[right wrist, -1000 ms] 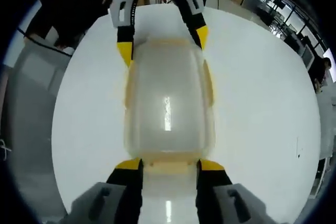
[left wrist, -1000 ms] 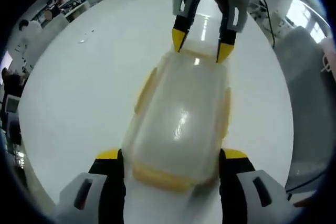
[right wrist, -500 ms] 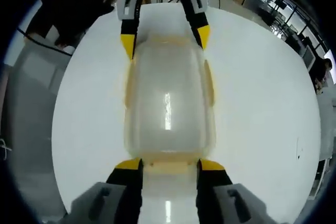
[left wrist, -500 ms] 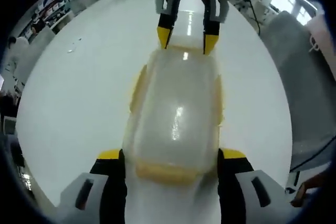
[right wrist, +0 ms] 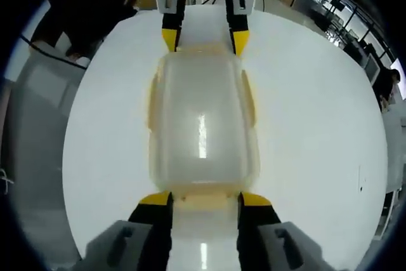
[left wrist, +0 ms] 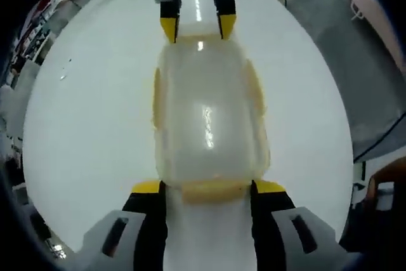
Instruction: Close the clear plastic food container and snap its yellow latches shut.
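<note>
One clear container (left wrist: 206, 118), lid on, centre frame on white tabletop (left wrist: 89, 125); yellow latches on long sides and ends. Two grippers: left gripper (left wrist: 206, 188) jaws apart, straddling near end latch; right gripper (right wrist: 202, 200) likewise at opposite end. Bare tabletop all around.

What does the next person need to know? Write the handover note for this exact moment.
Left gripper: open, one jaw on each side of the container's near end, over that end's yellow latch.
Right gripper: open, placed the same way at the opposite end.
Container: flat on the white table, between the two grippers, with its lid on.
Done: the lid is on the container.
Left: the side latches lie along the long edges. I cannot tell whether any latch has clicked, so press each of the four down and check.
</note>
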Motion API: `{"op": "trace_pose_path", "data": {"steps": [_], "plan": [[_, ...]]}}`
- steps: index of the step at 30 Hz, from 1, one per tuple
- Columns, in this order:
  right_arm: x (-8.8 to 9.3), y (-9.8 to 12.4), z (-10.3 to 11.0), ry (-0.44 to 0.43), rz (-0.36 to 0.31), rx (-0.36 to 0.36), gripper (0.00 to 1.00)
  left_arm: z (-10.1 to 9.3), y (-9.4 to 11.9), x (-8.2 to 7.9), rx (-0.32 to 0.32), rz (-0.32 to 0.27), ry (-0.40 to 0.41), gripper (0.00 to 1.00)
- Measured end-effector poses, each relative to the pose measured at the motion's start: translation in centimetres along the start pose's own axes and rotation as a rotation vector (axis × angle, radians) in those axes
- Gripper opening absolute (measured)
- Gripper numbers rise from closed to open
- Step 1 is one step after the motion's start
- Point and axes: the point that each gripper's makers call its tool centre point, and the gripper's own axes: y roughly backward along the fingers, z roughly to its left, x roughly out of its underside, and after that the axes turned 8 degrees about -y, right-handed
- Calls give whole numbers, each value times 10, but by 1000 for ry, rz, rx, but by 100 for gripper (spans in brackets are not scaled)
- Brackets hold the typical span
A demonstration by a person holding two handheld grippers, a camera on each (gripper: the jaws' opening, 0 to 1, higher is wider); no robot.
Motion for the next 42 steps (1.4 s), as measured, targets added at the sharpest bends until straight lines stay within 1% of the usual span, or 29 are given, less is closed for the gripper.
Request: {"op": "trace_pose_path", "data": {"steps": [1,4,5,6,8,10,13,14,15,22,32,37,39,42], "plan": [[0,0,0,-1,1,1,38,1,0,0,-2,-5,3,49],[-1,-1,0,-6,6,4,38,2,1,3,-19,0,43,42],[0,-1,0,-6,6,4,38,1,1,2,-22,-1,48,39],[0,-1,0,-4,5,4,38,-1,0,2,-23,-5,48,38],[0,0,0,2,0,1,38,1,0,1,-36,-29,85,38],[-1,0,0,13,-7,-5,38,1,1,2,-37,-32,85,38],[-2,0,1,24,0,-7,38,0,0,0,-37,-2,82,39],[-2,-1,1,22,5,-5,38,1,0,0,-37,9,88,39],[-1,-1,1,22,7,-3,38,1,1,0,-41,8,102,38],[-2,-1,1,9,2,5,37,3,3,2,-40,-35,100,37],[-2,0,3,27,-3,5,37,-1,4,0,-37,-31,99,37],[-5,9,6,40,-22,-1,37,-6,8,-1,-38,-14,99,37],[-5,12,7,41,-29,3,37,-6,12,-2,-48,-17,99,37],[-3,17,10,43,-33,7,37,-9,18,-8,-56,-26,98,37]]}}
